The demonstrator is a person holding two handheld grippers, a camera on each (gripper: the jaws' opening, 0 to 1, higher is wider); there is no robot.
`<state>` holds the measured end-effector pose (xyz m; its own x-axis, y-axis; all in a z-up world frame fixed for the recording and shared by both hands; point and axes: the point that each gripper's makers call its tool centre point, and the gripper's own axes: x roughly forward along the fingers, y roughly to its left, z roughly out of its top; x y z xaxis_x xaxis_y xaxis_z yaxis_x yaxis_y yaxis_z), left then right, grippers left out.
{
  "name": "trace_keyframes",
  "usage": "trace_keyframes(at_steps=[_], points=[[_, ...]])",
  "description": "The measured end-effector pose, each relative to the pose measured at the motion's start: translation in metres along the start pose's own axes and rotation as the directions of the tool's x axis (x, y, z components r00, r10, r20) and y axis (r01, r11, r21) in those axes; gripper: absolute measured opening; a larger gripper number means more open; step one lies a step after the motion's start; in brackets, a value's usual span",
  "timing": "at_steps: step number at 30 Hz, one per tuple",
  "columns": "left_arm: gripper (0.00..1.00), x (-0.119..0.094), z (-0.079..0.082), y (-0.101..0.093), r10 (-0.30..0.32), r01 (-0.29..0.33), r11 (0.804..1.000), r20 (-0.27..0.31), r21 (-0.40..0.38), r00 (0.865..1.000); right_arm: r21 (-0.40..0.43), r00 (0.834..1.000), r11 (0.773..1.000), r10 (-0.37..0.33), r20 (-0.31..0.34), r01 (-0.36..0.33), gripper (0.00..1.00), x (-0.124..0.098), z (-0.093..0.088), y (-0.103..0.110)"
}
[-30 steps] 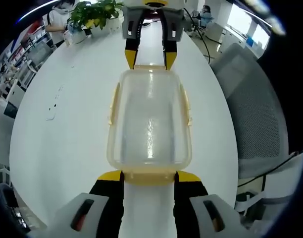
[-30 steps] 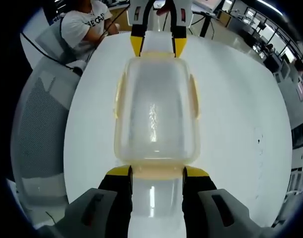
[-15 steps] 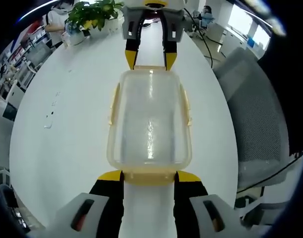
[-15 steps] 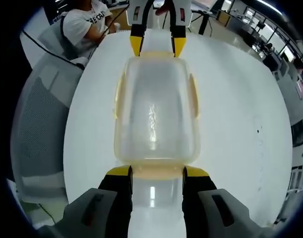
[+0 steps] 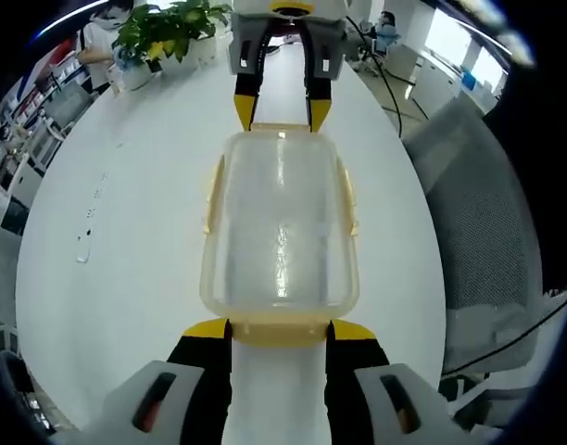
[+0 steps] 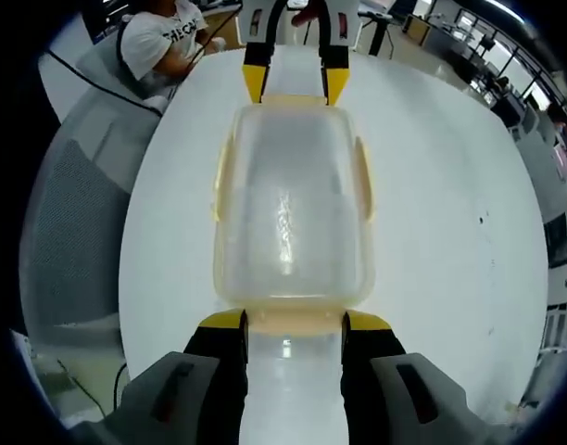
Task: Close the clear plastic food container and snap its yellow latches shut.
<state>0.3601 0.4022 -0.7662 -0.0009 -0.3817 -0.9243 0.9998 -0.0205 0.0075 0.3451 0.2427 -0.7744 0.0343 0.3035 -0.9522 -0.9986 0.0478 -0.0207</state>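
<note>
Now both tools, the left tool (image 5: 277, 326) and right tool (image 6: 294, 318), stand wide at the container (image 5: 281, 225) ends, 6 and 12 o'clock; next, press the end latches shut

A white table (image 5: 126, 269) with a rounded edge spreads across the middle of both views, its glossy top catching a small glint of overhead light. In the left gripper view, a potted green plant (image 5: 163, 26) stands at the upper left and a grey mesh office chair (image 5: 483, 241) sits at the right, with bright windows (image 5: 469, 46) at the upper right. In the right gripper view, another grey mesh chair (image 6: 75, 232) sits at the left; a seated person in a white T-shirt (image 6: 158, 42) is at the upper left, and office desks (image 6: 506, 93) recede at the upper right.
</note>
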Motion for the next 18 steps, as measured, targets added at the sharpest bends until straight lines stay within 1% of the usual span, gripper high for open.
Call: trace_keyframes(at_steps=[2, 8, 18], points=[[0.34, 0.003, 0.004, 0.001, 0.003, -0.003, 1.000, -0.005, 0.008, 1.000, 0.008, 1.000, 1.000, -0.002, 0.004, 0.002, 0.36, -0.001, -0.005, 0.000], [0.34, 0.011, 0.018, -0.002, -0.004, 0.004, 1.000, -0.010, 0.006, 1.000, 0.006, 1.000, 1.000, -0.002, -0.012, 0.002, 0.36, -0.002, -0.021, 0.003], [0.34, 0.023, 0.042, -0.004, -0.014, 0.013, 1.000, 0.003, 0.006, 1.000, 0.017, 1.000, 1.000, 0.002, -0.020, -0.002, 0.36, -0.008, -0.048, 0.004]])
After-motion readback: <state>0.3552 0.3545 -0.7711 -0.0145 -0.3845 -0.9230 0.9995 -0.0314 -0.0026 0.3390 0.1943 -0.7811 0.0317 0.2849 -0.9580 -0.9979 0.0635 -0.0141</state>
